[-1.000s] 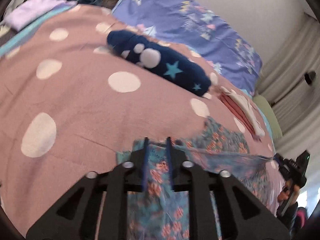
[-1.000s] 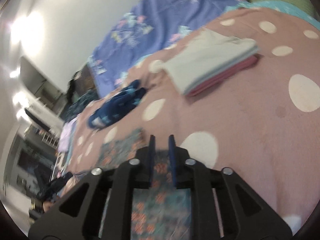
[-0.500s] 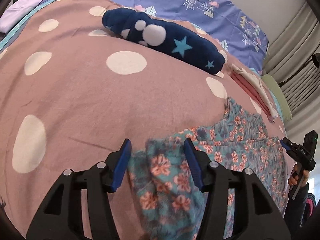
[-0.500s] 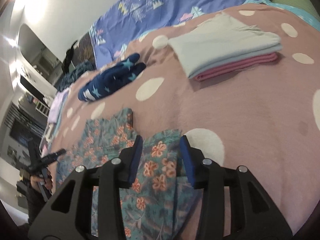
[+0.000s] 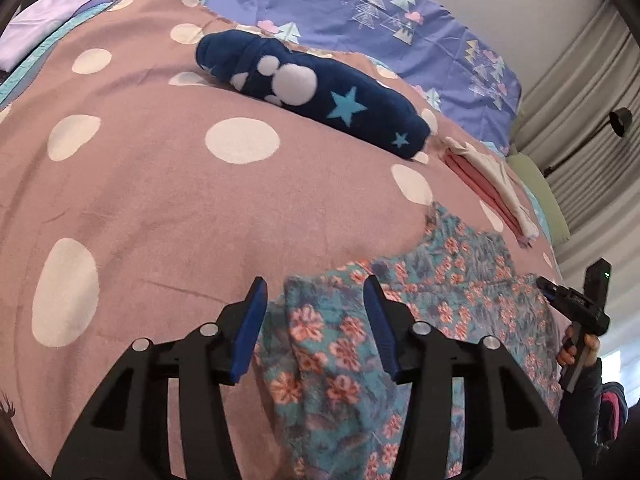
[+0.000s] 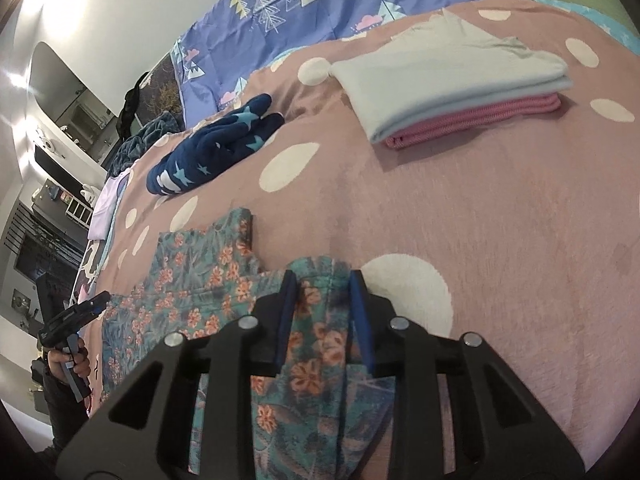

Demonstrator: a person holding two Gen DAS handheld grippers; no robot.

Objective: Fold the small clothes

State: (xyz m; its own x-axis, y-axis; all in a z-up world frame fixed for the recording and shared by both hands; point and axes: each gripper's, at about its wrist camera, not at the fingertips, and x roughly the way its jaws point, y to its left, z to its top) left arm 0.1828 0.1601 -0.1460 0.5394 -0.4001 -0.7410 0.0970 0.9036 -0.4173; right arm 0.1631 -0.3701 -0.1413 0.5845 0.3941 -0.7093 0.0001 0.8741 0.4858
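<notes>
Floral garment (image 5: 440,300): flat on the dotted pink bedspread (image 5: 160,208), lower centre.
Left hand-held gripper (image 5: 316,320): released, jaws closing, cloth edge between, untouched.
Right hand-held gripper (image 6: 322,312): closing round a cloth fold; contact unclear.
Bare bedspread left and above.

no readable text, no labels, no brand marks, no numbers anywhere in either view
</notes>
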